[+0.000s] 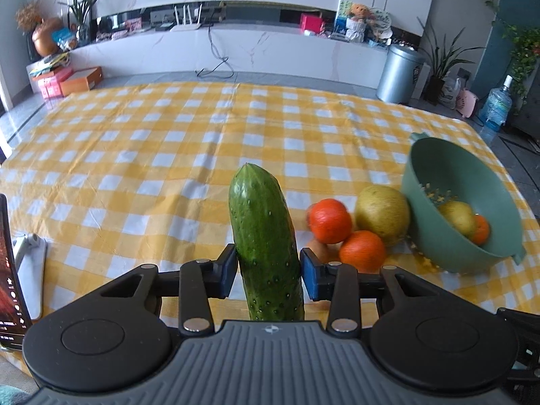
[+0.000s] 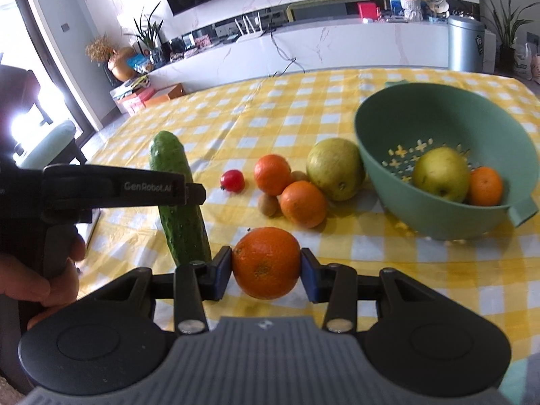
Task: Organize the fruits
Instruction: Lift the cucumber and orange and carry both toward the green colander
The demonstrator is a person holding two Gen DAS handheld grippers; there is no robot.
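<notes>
My left gripper (image 1: 268, 266) is shut on a green cucumber (image 1: 260, 216), held upright above the yellow checked cloth. From the right wrist view the same cucumber (image 2: 168, 155) shows at the left, clamped in the left gripper (image 2: 189, 192). My right gripper (image 2: 266, 270) is shut on an orange (image 2: 266, 253), lifted off the cloth. A green colander bowl (image 2: 405, 118) at the right holds a yellow-green apple (image 2: 440, 173) and an orange (image 2: 484, 185). Beside the bowl lie a large yellow-green fruit (image 2: 335, 168), two oranges (image 2: 272, 173) (image 2: 302, 204), a small brown fruit (image 2: 268, 204) and a small red fruit (image 2: 232, 180).
A phone on a white stand (image 1: 10, 270) sits at the table's left near edge. A person's hand (image 2: 33, 287) grips the left gripper's handle. The yellow checked cloth (image 1: 152, 152) stretches bare to the far edge.
</notes>
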